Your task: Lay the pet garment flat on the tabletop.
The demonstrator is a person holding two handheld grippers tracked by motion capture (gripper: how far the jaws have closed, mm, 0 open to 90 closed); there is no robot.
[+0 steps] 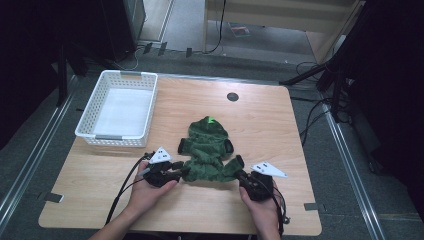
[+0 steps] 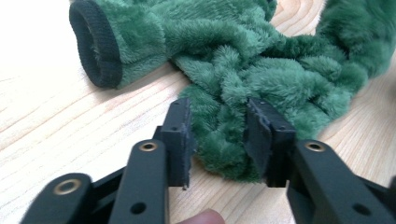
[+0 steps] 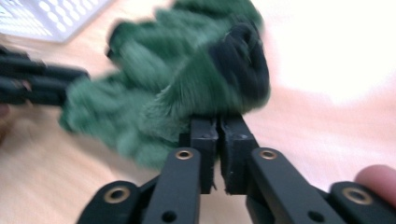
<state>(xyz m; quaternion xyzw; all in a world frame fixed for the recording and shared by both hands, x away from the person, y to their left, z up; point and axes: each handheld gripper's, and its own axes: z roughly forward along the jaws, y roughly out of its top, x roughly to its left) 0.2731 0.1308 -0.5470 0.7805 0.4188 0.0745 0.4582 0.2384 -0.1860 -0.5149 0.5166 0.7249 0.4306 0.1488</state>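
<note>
Gripping the green plush garment (image 1: 207,152) on the worktop (image 1: 280,130), we pinch its hem with our left tool (image 2: 217,135) and its sleeve with our right tool (image 3: 218,128).

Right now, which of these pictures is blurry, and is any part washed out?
Right gripper view: the green fleece garment is motion-smeared and the table blown white at upper right. Left gripper view: sharp, though the wood glares white at upper left. High view: evenly lit table, dark surroundings.

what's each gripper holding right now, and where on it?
Right gripper: shut on the green fleece garment, near its black-cuffed sleeve. Left gripper: its pads press a fold at the garment's lower edge.
</note>
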